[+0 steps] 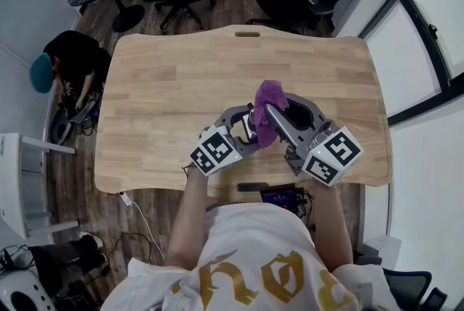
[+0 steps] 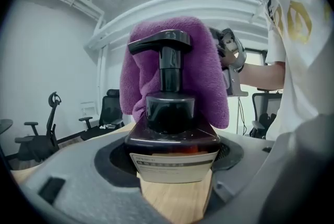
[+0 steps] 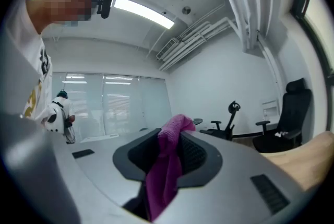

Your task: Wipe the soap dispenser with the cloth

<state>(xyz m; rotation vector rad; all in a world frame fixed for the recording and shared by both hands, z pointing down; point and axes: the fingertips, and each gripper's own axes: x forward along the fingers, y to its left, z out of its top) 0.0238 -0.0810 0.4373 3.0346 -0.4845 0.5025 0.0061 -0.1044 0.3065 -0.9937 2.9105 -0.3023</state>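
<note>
Cloth (image 2: 206, 82) is hanging pinched in my right gripper (image 3: 168, 139), pressing against the soap dispenser (image 2: 169, 113) that my left gripper (image 2: 175, 160) is clamping steady for wiping.

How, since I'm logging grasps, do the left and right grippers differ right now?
The left gripper clamps the rigid dark soap dispenser; the right gripper pinches the soft purple cloth. The left gripper's load stands upright; the right gripper's hangs limp, draped against the pump. Both are shut on something over the wooden table.
</note>
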